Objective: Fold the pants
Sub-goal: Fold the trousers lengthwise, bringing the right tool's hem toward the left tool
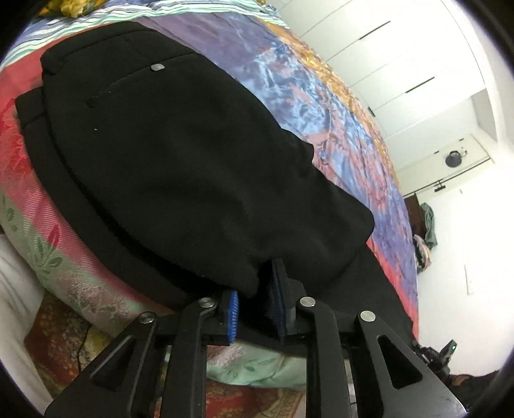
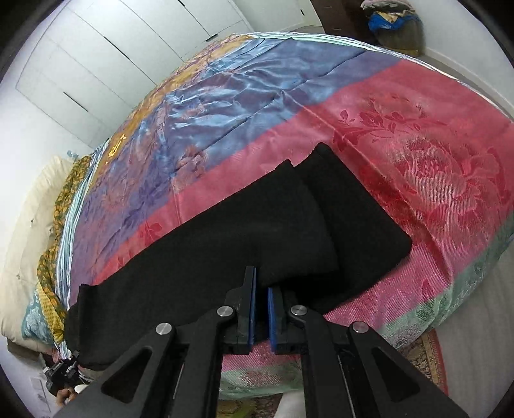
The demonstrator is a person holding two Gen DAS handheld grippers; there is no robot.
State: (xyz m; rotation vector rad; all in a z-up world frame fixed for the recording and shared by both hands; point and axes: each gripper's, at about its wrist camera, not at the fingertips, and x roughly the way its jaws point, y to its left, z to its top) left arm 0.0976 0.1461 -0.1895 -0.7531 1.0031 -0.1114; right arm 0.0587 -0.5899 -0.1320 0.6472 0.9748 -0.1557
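Observation:
Black pants (image 1: 180,160) lie folded lengthwise on a bed, with the waistband, a back pocket and a silver button (image 1: 157,67) at the far end in the left wrist view. My left gripper (image 1: 257,305) holds a fold of the black fabric between its blue pads (image 1: 234,316) at the bed's near edge. In the right wrist view the pants (image 2: 250,231) run across the pink part of the bedspread, with the leg ends (image 2: 359,205) to the right. My right gripper (image 2: 261,308) is nearly shut at the pants' near edge, and black fabric sits between its tips.
The bed wears a shiny patchwork bedspread (image 2: 244,96) of pink, blue, purple and gold. White wardrobe doors (image 2: 106,54) stand behind it. A patterned rug (image 1: 64,347) lies on the floor below. A pile of clothes (image 2: 395,25) sits beyond the far corner.

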